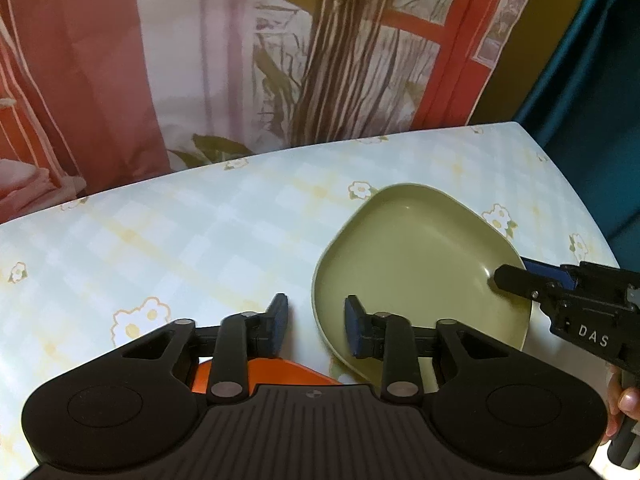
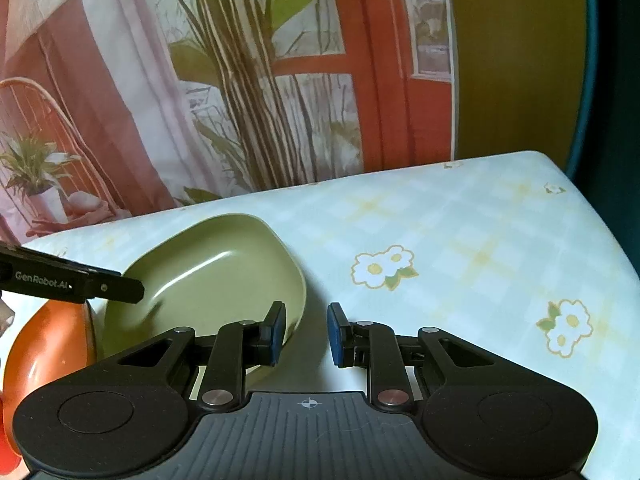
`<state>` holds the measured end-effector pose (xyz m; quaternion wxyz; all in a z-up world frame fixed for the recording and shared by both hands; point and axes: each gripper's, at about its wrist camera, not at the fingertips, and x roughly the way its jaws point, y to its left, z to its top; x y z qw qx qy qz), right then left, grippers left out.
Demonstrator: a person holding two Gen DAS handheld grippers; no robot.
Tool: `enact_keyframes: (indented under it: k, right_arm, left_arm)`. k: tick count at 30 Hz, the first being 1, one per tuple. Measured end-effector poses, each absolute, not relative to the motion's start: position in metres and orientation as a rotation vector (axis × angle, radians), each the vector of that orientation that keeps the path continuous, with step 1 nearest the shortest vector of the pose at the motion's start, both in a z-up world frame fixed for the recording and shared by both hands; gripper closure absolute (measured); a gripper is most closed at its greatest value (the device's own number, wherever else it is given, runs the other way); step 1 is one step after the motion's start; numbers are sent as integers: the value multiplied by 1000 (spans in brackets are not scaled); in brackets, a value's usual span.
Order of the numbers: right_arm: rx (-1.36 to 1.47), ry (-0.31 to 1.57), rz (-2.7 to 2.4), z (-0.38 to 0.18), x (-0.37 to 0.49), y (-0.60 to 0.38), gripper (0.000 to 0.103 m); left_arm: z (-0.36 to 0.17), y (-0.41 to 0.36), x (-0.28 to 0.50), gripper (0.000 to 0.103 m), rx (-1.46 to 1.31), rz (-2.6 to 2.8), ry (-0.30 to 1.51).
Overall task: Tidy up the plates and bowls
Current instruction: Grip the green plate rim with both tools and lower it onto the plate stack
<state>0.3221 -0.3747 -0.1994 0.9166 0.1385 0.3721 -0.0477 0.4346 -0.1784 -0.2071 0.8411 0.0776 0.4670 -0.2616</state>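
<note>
A green plate [image 1: 420, 260] with rounded corners lies on the flowered tablecloth [image 1: 160, 240]. My left gripper [image 1: 316, 322] straddles its left rim, one finger outside over the cloth and one inside the plate. Its pads stand apart from the rim, so it is open. My right gripper [image 1: 516, 274] pinches the right rim, a black finger inside and a blue pad outside. In the right wrist view the green plate [image 2: 208, 276] looks tilted, and its right rim sits between the fingers of my right gripper [image 2: 307, 330]. An orange plate [image 2: 48, 352] lies at its left, mostly hidden.
The orange plate [image 1: 280, 374] peeks out under my left gripper. A printed curtain [image 1: 340, 60] hangs behind the table's far edge. The tablecloth [image 2: 460, 240] runs on to the right of the green plate. A hand [image 1: 630, 404] holds the right gripper's grip.
</note>
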Motion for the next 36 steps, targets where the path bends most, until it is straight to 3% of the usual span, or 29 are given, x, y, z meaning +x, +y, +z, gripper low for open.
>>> enact_keyframes:
  k: [1,4,22,36]
  right_arm:
    - [285,767,-99,-199,322,-375,84]
    - [289,758,-97,-198,322,-372,94]
    - [315,651,-99,-148,300,-357,95]
    - [247,684,-5,-144,298,-283,95]
  left_arm:
    - [-207,-181,433,95,184,-556,984]
    - [-203,-184,425,94,208,-570,958]
    - [-149,-155,390,94,179,-594,864]
    - [-158,-86,364,93,171,-514,932]
